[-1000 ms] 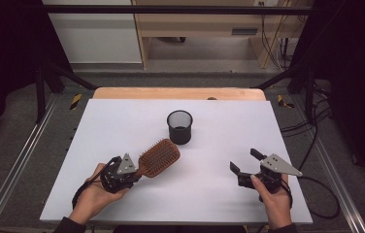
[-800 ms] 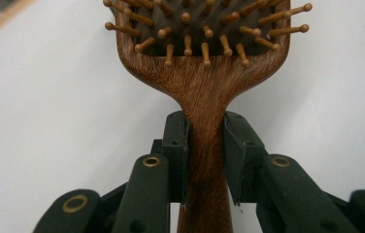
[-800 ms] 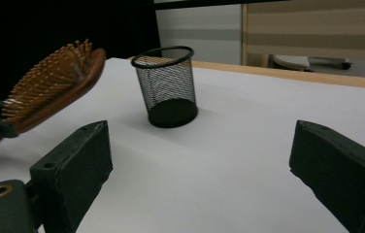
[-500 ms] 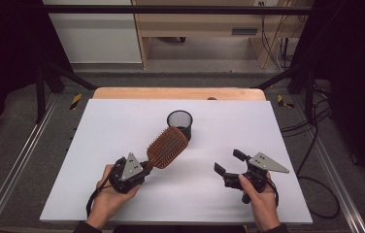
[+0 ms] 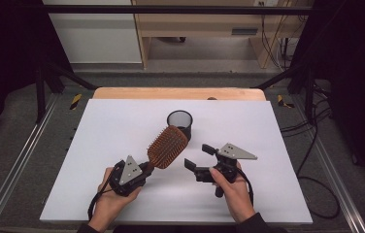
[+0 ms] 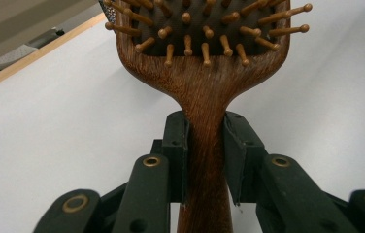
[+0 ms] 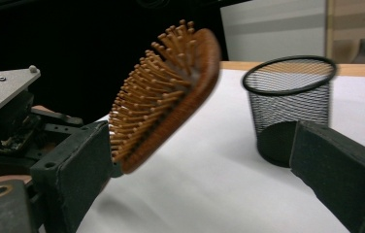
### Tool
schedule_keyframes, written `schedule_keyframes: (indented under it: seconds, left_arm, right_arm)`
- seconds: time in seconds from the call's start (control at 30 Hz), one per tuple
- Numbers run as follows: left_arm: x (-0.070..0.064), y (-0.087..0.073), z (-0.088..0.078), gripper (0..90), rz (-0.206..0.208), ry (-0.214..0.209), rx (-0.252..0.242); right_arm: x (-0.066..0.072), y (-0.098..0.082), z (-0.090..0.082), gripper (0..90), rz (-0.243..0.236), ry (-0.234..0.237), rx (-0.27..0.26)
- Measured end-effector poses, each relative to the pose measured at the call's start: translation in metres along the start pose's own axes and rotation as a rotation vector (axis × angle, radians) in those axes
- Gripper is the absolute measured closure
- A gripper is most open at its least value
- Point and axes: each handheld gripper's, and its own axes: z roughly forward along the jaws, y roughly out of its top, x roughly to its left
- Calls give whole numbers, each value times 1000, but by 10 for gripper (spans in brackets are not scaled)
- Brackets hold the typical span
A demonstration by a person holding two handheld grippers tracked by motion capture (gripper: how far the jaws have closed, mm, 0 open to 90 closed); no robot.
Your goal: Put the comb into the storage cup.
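Looking down from the high view, the left gripper [image 5: 144,170] holds a wooden hairbrush [image 5: 167,146] by its handle, the head raised off the white worktop [image 5: 117,126] and tilted toward the black mesh cup [image 5: 179,122] just beyond it. The right gripper [image 5: 200,158] sits near the brush head, its fingers spread apart and holding nothing.

In the left gripper view, the two black fingers [image 6: 175,145] are clamped on either side of the brush's narrow neck, bristles facing the camera, and the grip looks firm and centred.

In the right gripper view, the brush [image 7: 171,92] hangs between the open fingers [image 7: 76,170] but apart from them, with the mesh cup [image 7: 290,109] standing upright behind.

The step in hand appears to be carrying the brush toward the cup. The next move likely calls for swinging the handle downward over the rim, perhaps with the right gripper steadying the head or cup.
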Motion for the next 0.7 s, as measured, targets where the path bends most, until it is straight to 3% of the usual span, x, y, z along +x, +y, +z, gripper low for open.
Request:
schedule_keyframes:
  seconds: [0.33, 0.7]
  left_arm:
    - [-4, 3, -5, 729, -2, 0, -59]
    - [-2, 3, -8, 729, -19, 6, -82]
  right_arm:
    - [14, 9, 22, 93, 36, 51, 32]
    - [26, 24, 38, 141, 43, 84, 45]
